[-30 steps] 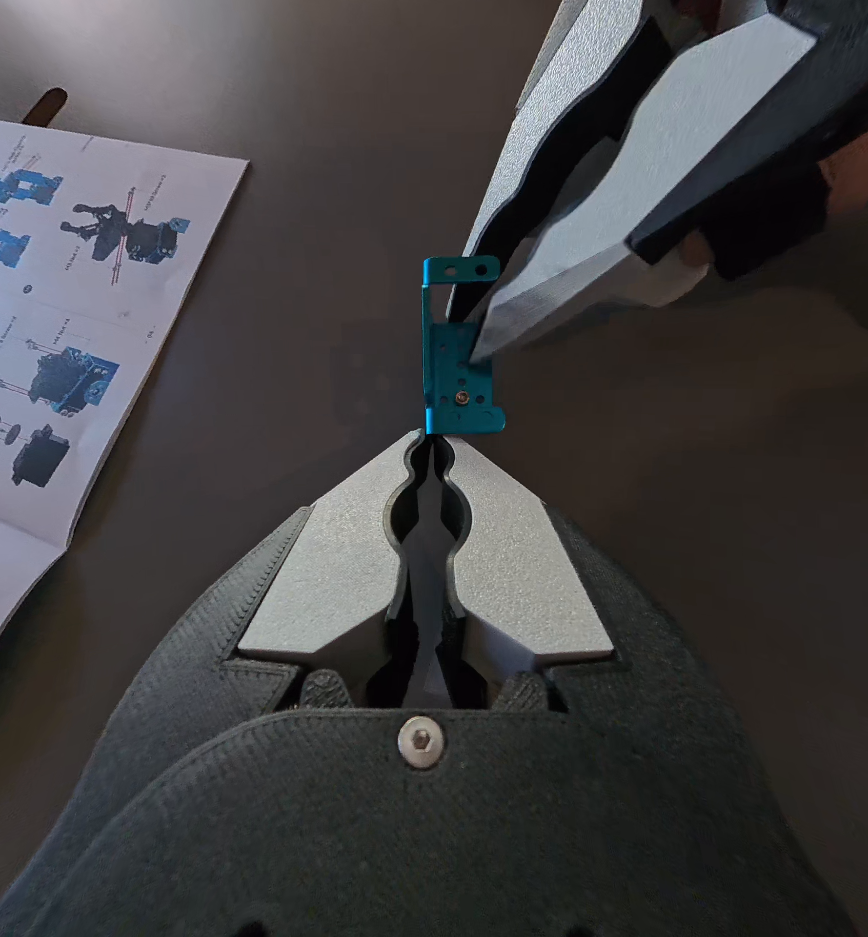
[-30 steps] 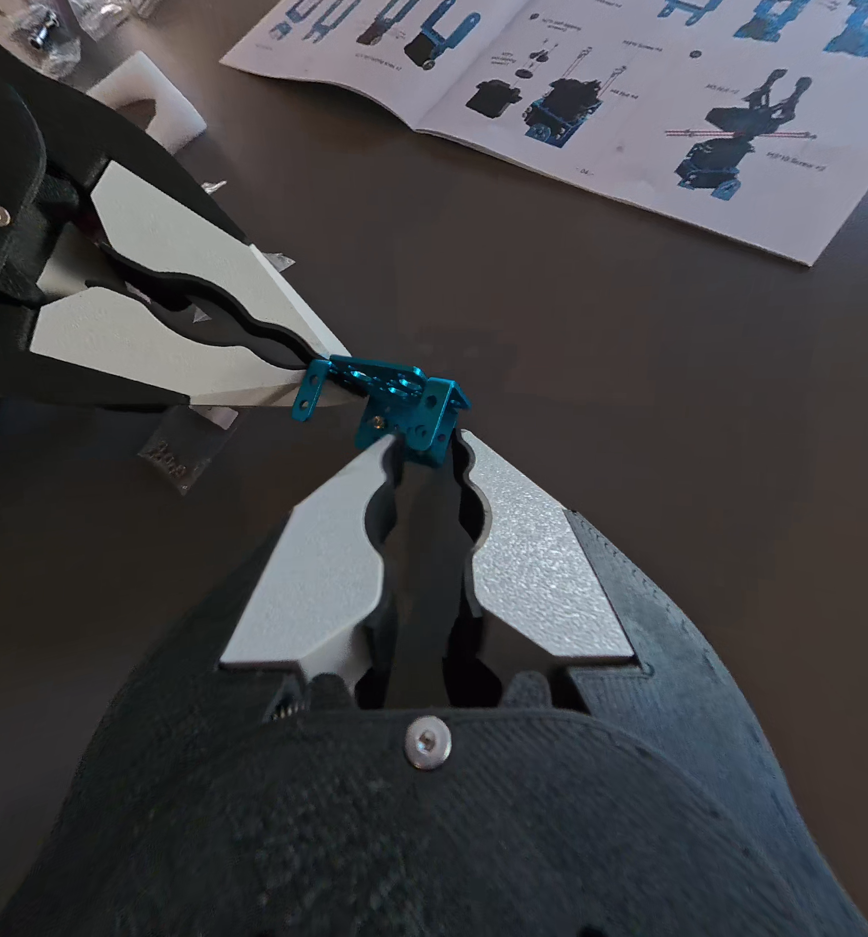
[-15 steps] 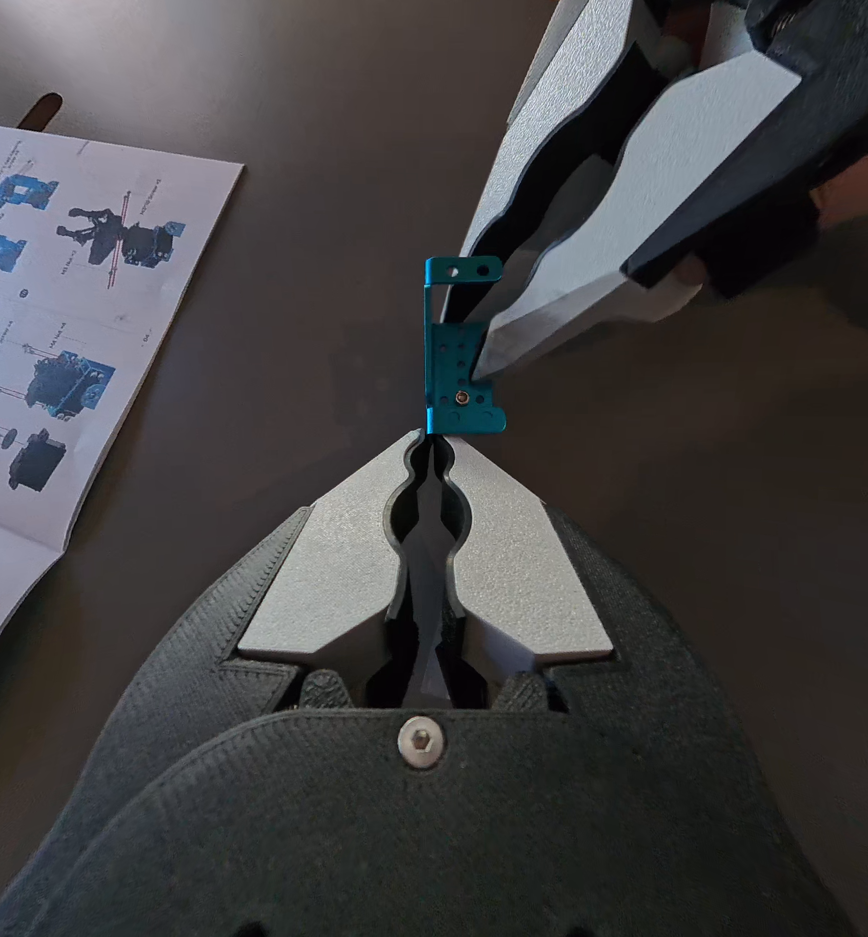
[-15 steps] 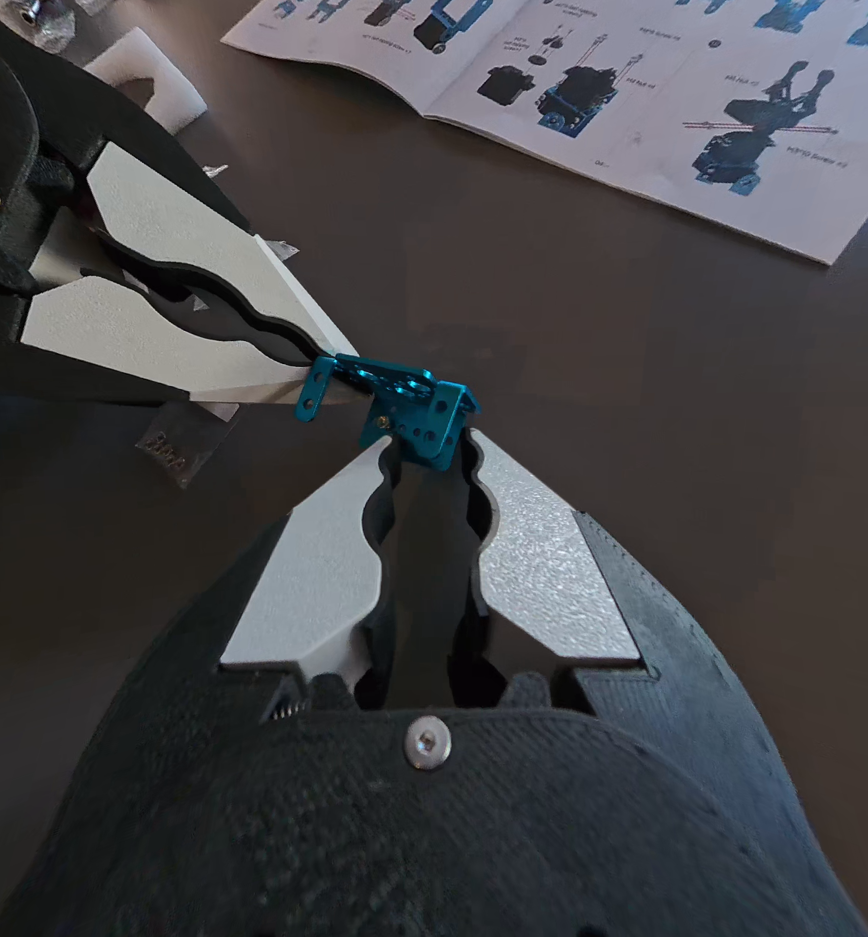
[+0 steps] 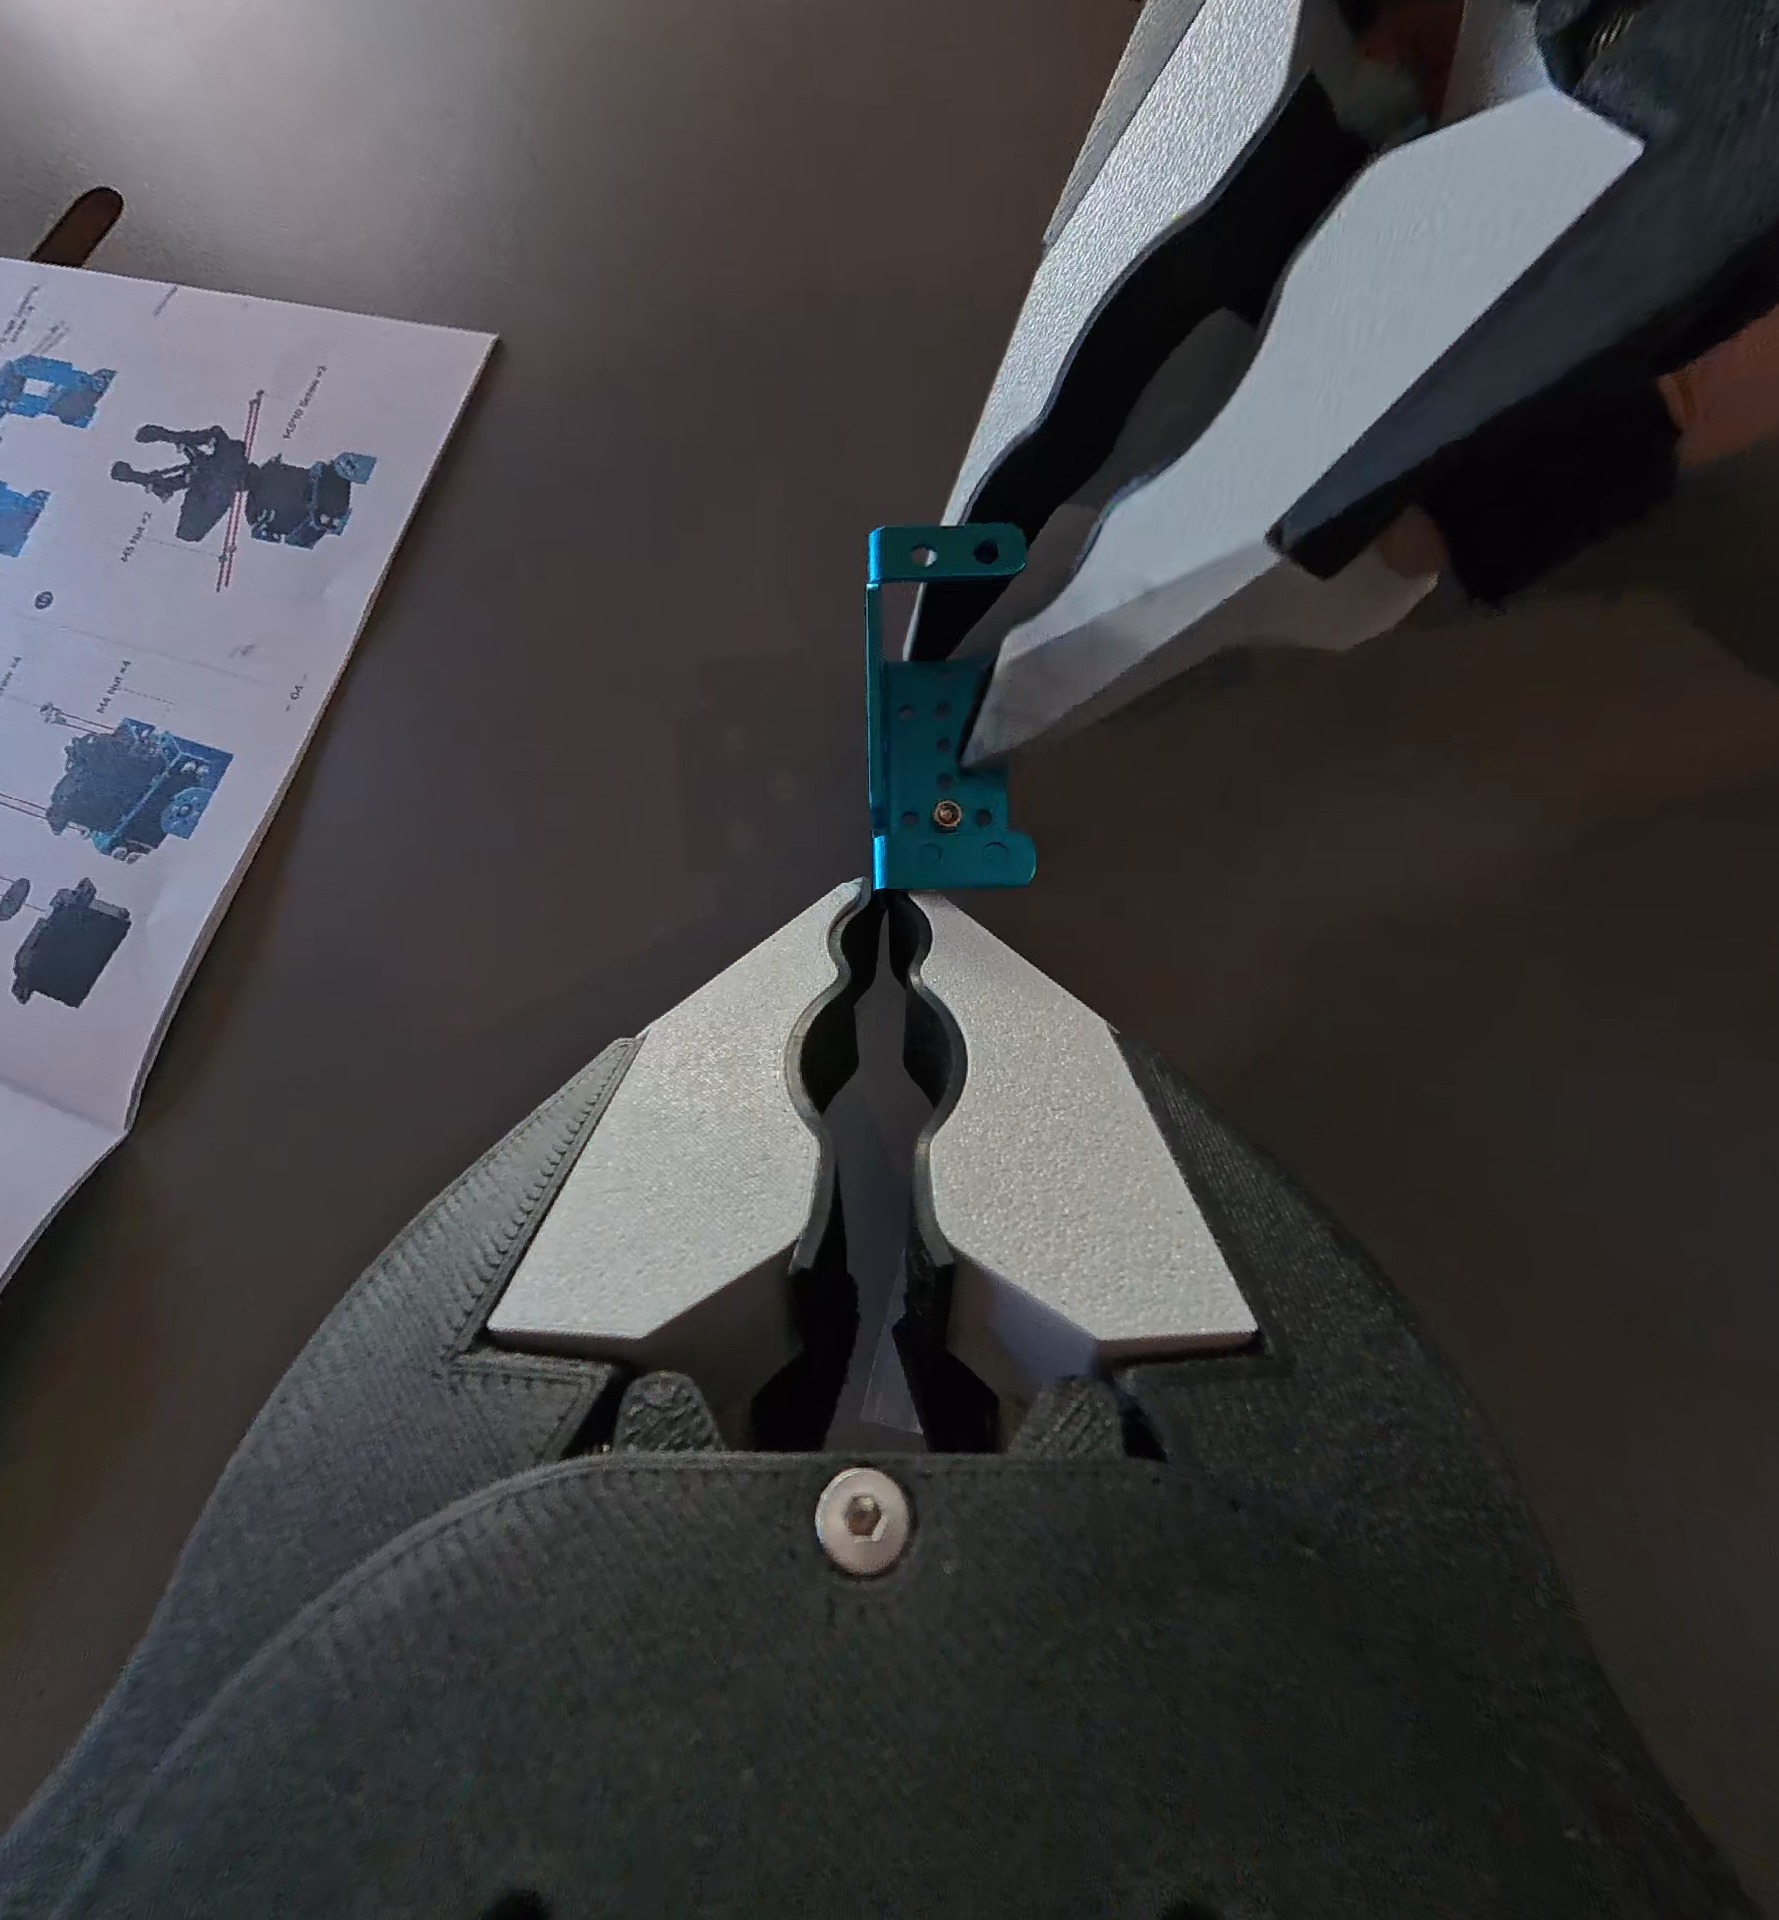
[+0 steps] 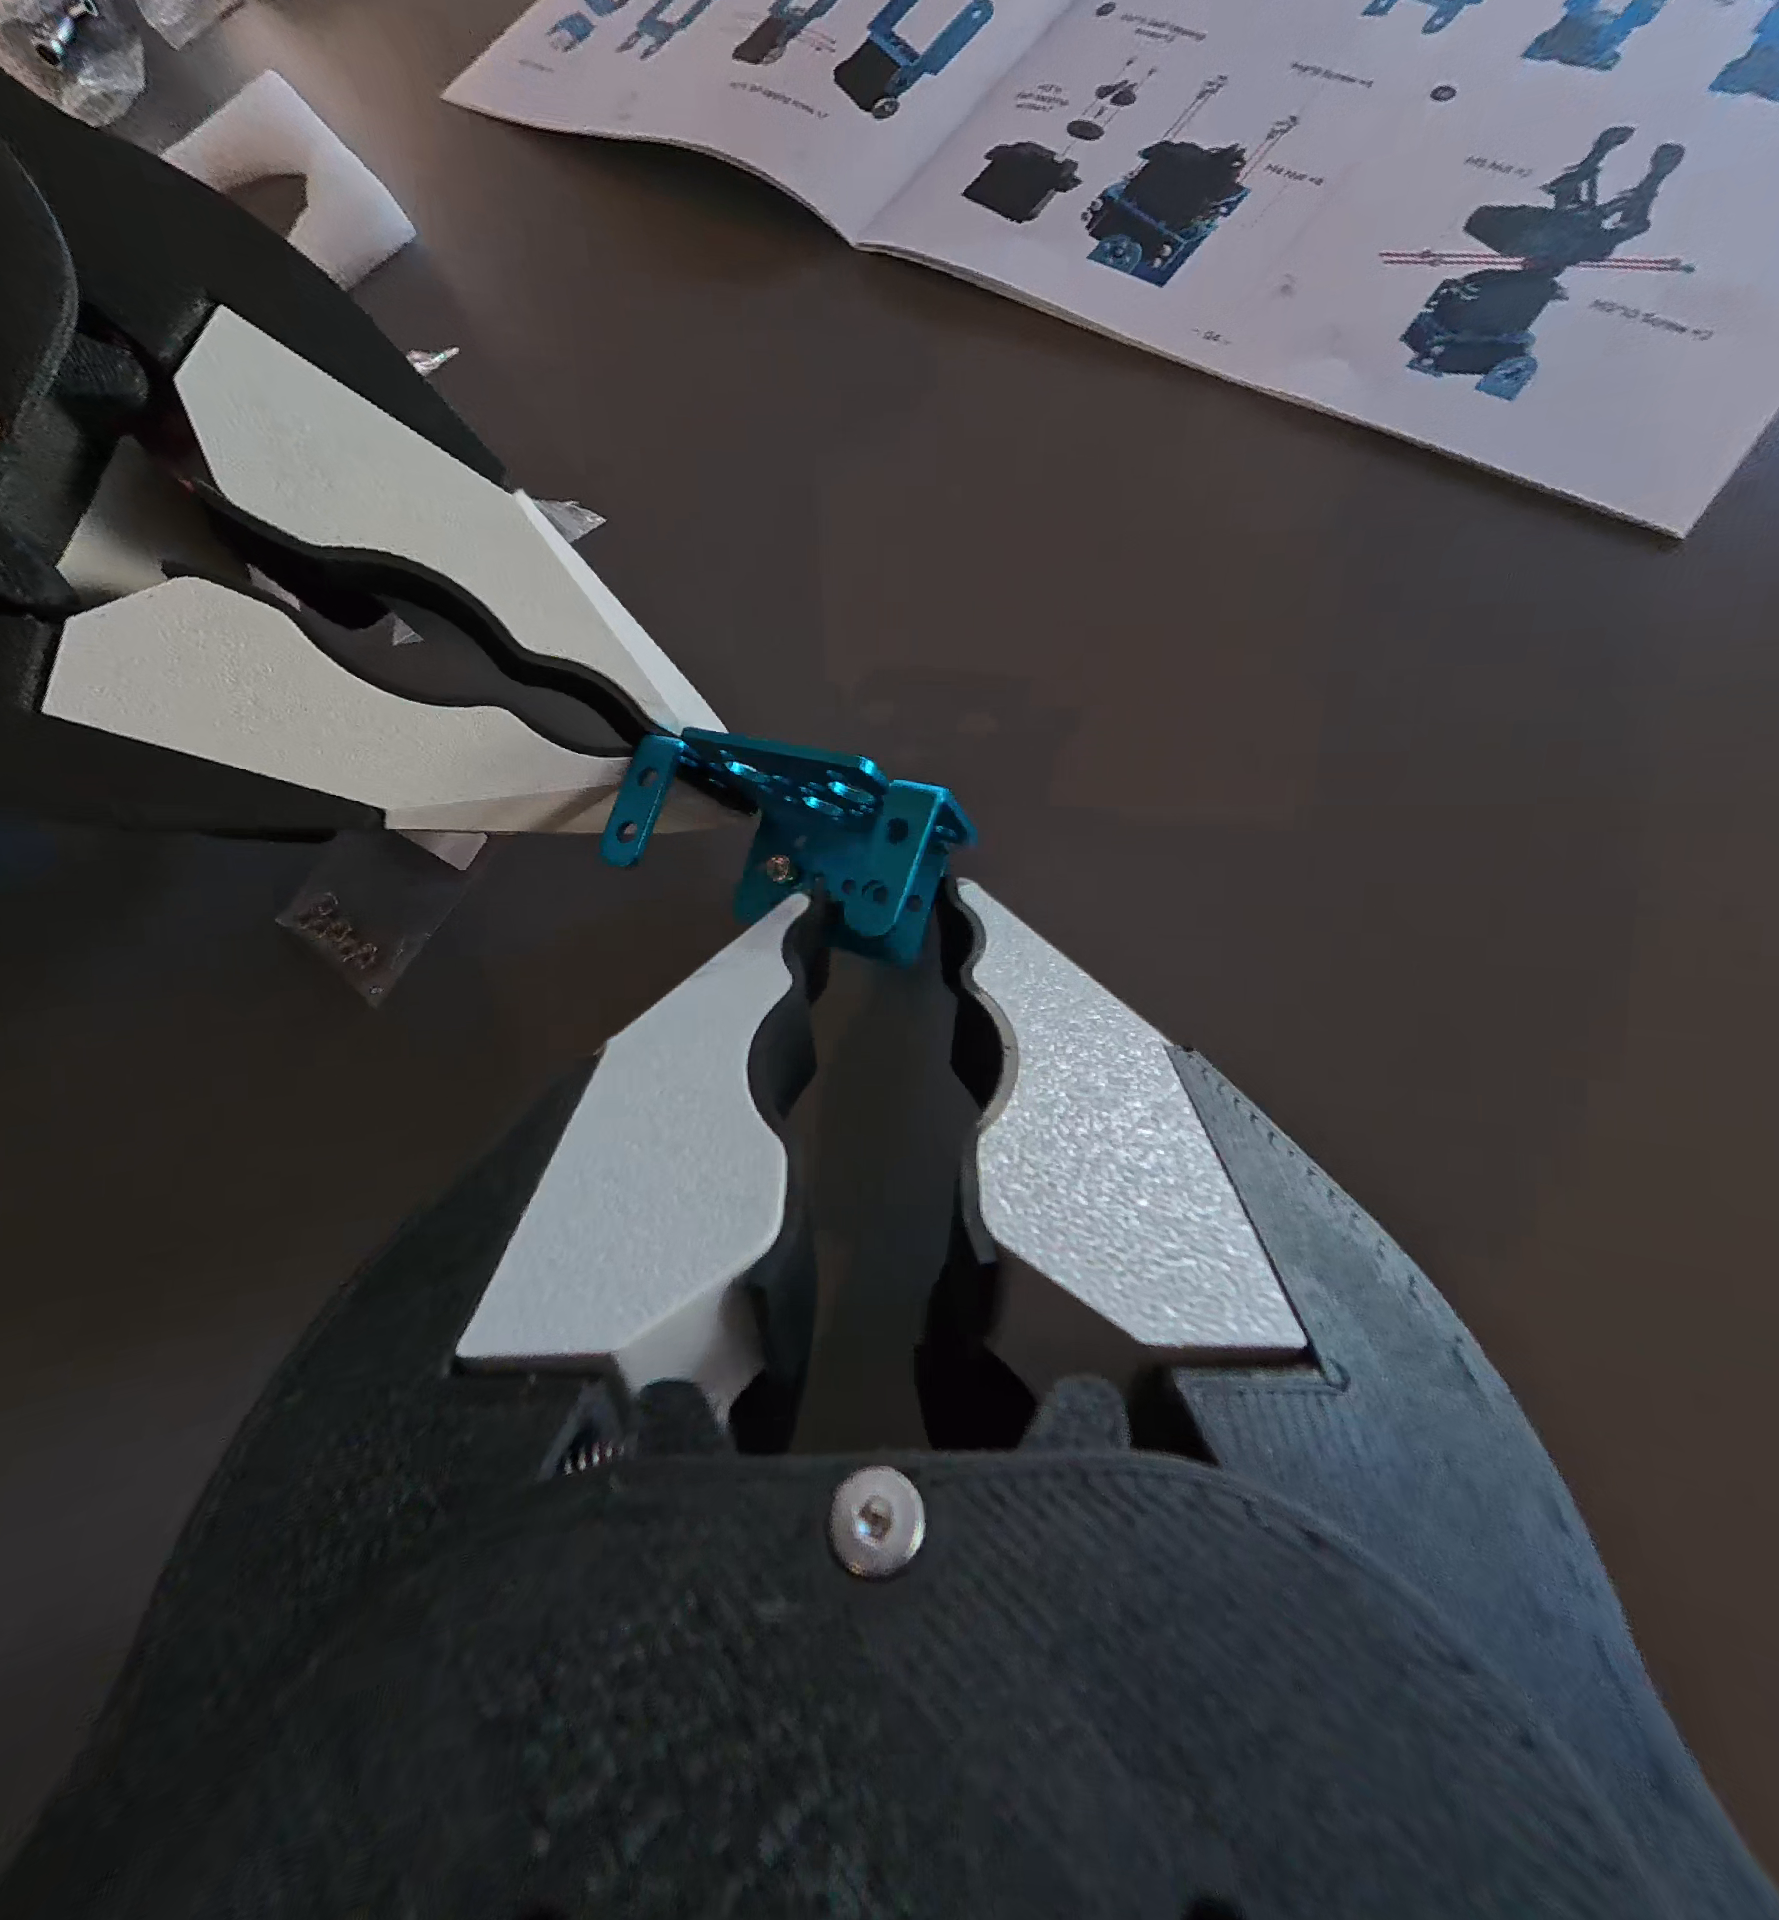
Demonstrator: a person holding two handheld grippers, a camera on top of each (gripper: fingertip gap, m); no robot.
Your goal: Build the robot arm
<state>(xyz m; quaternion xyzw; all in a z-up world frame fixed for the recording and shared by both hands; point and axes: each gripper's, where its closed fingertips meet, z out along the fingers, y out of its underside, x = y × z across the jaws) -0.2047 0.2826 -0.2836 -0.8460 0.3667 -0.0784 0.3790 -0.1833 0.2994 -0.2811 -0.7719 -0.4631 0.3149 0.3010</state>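
Observation:
A small blue metal bracket assembly point(image 5: 932, 748) with holes and a small screw is held in the air between both grippers, above the dark table. My left gripper point(image 5: 880, 902) is shut on its near edge. My right gripper point(image 6: 880, 906) is closed on the angled blue piece point(image 6: 864, 868) at the other end. In the left wrist view the right gripper point(image 5: 973, 717) comes in from the upper right, its tips on the bracket. In the right wrist view the left gripper point(image 6: 672, 774) comes in from the left, pinching the bracket's flat strip.
An open instruction booklet point(image 5: 85, 675) lies on the dark table point(image 5: 1384, 1039); it also shows in the right wrist view point(image 6: 1280, 187). A white foam piece point(image 6: 282, 166) and small clear plastic bags point(image 6: 365, 914) lie beside the left gripper. A gloved hand point(image 5: 1550, 488) holds the right gripper. Less than 4 cm separates the two grippers' tips.
Both grippers keep their hold on the blue bracket. The right gripper has shifted slightly; the bracket sits a little deeper between its tips. The left gripper has hardly moved.

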